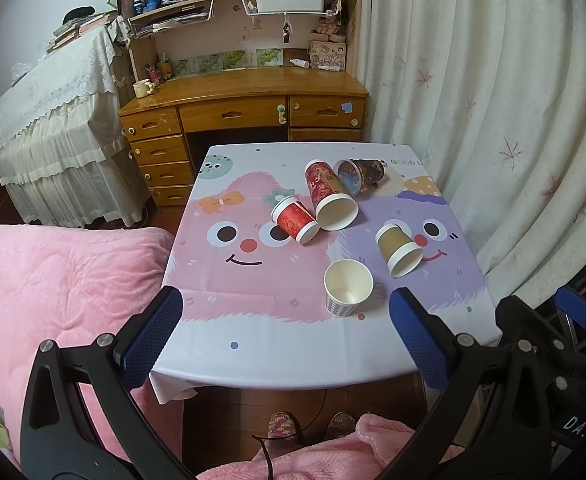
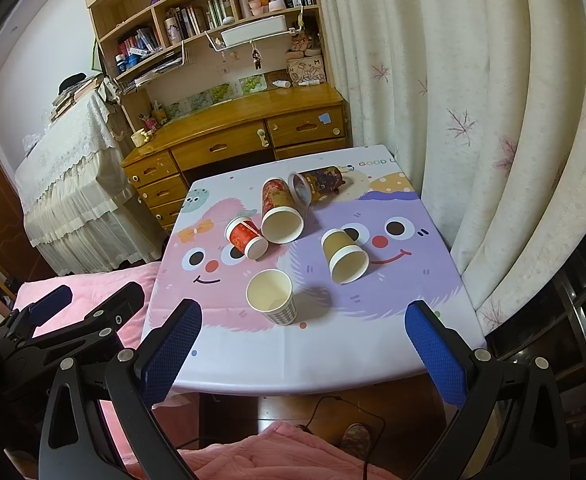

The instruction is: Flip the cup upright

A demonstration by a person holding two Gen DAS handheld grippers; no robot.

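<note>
Several paper cups are on the cartoon tablecloth (image 1: 253, 320). A checked cup (image 1: 347, 288) stands upright near the front; it also shows in the right wrist view (image 2: 272, 298). On their sides lie a small red cup (image 1: 295, 220) (image 2: 247, 238), a tall red patterned cup (image 1: 329, 196) (image 2: 279, 212), a dark patterned cup (image 1: 359, 174) (image 2: 317, 184) and a tan cup (image 1: 399, 250) (image 2: 343, 256). My left gripper (image 1: 285, 332) is open and empty, in front of the table's near edge. My right gripper (image 2: 303, 344) is open and empty, also at the near edge.
A pink blanket (image 1: 53, 300) lies left of the table. A wooden desk (image 1: 245, 108) with shelves stands behind it. A white curtain (image 1: 493, 100) hangs along the right. Slippered feet (image 1: 283, 428) show under the table's front edge.
</note>
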